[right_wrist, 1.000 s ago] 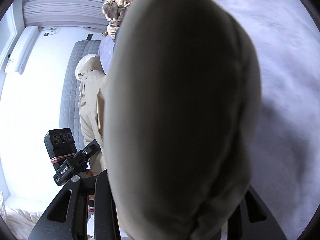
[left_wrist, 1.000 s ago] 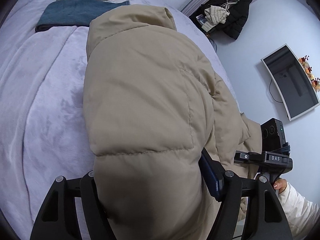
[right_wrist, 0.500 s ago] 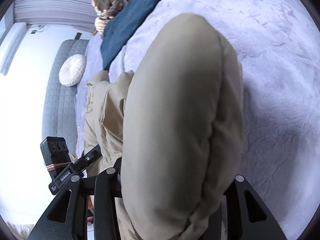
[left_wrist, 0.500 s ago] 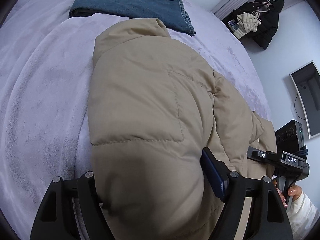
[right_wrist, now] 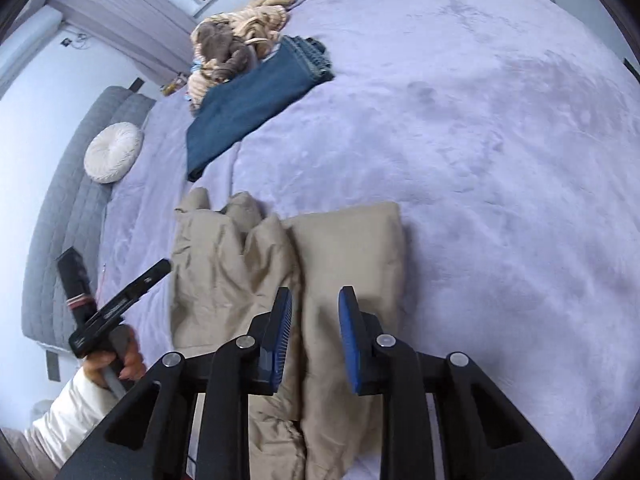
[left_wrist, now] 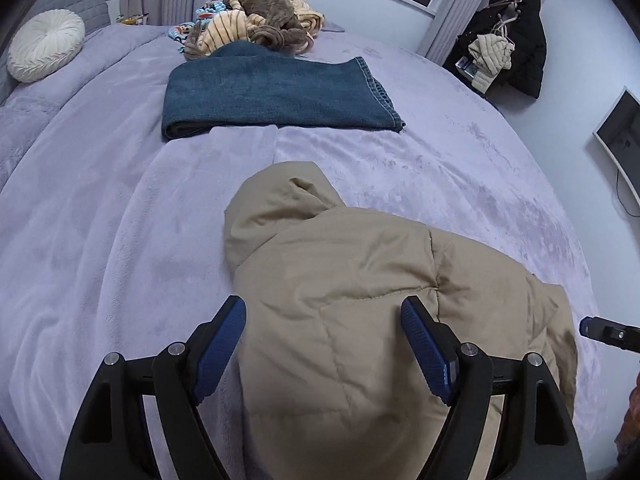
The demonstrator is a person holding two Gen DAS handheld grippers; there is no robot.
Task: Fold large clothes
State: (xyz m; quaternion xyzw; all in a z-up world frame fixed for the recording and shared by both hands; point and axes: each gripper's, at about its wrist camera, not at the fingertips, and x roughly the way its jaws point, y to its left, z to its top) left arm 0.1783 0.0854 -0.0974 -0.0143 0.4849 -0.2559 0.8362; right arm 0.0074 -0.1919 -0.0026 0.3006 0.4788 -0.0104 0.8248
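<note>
A beige puffer jacket (left_wrist: 360,300) lies folded on the lilac plush bed cover (left_wrist: 100,220), its hood end pointing toward the folded blue jeans (left_wrist: 276,96) farther up the bed. The left gripper (left_wrist: 324,312) hangs over the near part of the jacket with its fingers (left_wrist: 224,340) spread wide on either side of the padded bulk; the blue pads do not press on it. Seen from the right wrist, the right gripper (right_wrist: 315,300) is above the jacket (right_wrist: 344,264), its fingers (right_wrist: 280,332) narrow and closing, nothing pinched between them. The person's left hand (right_wrist: 120,360), in a white sleeve (right_wrist: 68,416), grips the other tool's handle. A heap of striped and brown clothes (left_wrist: 260,20) sits behind the jeans, and a round white cushion (left_wrist: 46,44) rests near the grey headboard (right_wrist: 68,208).
</note>
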